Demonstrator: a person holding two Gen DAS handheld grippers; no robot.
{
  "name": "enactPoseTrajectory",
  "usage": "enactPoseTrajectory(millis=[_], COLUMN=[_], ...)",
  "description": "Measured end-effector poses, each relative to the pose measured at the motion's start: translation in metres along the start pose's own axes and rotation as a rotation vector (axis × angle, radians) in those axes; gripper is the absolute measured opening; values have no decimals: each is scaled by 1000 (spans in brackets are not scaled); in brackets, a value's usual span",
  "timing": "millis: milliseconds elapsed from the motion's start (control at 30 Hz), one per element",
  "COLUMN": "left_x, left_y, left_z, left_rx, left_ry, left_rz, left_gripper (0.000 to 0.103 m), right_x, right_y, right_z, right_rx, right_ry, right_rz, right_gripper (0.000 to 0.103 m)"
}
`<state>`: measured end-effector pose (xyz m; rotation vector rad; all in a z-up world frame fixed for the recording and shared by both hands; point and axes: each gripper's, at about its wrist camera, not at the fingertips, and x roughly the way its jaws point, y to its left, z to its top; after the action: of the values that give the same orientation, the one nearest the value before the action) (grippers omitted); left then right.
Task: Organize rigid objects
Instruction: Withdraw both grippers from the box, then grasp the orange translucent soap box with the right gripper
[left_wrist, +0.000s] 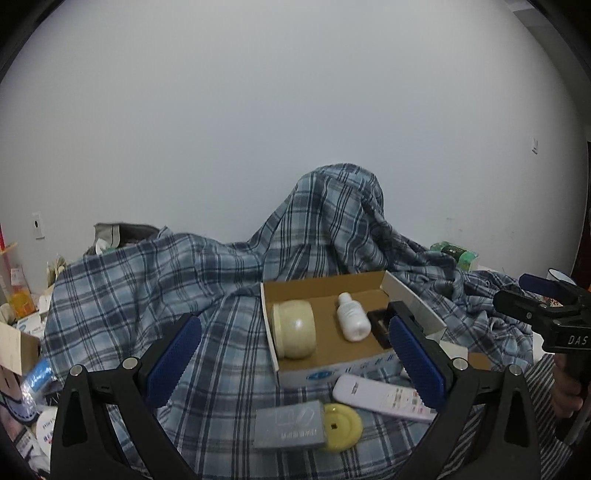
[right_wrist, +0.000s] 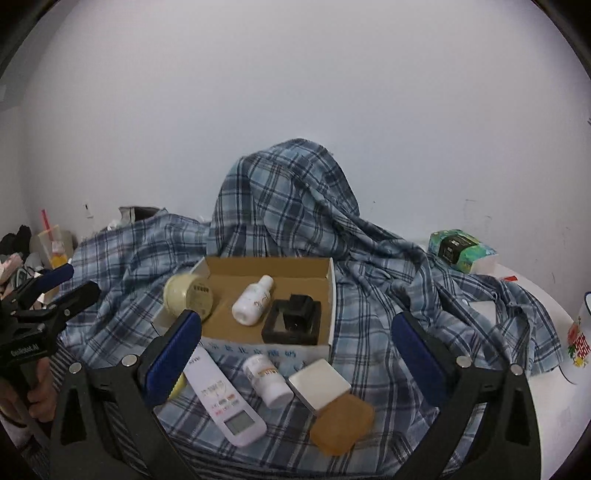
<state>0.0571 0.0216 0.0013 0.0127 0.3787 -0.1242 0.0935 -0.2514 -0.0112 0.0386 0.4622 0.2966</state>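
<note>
My left tool (left_wrist: 295, 360) and right tool (right_wrist: 297, 356) both gape wide, holding nothing. The cardboard box (right_wrist: 330, 295) contains a cream jar (left_wrist: 295, 328), white bottle (right_wrist: 254, 300) and what seems a black frame (right_wrist: 291, 320); the remote (right_wrist: 225, 398) lies just before the box.

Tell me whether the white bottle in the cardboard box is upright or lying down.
Lying down. The white bottle rests on its side on the cardboard box floor, cap toward the back wall.
</note>
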Motion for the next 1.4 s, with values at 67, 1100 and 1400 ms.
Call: enactPoseTrajectory(millis=[67, 1100, 1400], left_x=[1, 9, 8], left_y=[1, -3, -2], left_z=[-5, -18, -17], left_rx=[-6, 9, -1], left_ry=[-5, -6, -5], left_rz=[6, 8, 12], left_gripper=[103, 103, 103], right_x=[2, 13, 33], right_y=[1, -17, -38], right_z=[-6, -11, -23], right_rx=[-13, -4, 27], right_ry=[-5, 35, 249], right_rz=[-2, -77, -12], right_gripper=[103, 103, 103])
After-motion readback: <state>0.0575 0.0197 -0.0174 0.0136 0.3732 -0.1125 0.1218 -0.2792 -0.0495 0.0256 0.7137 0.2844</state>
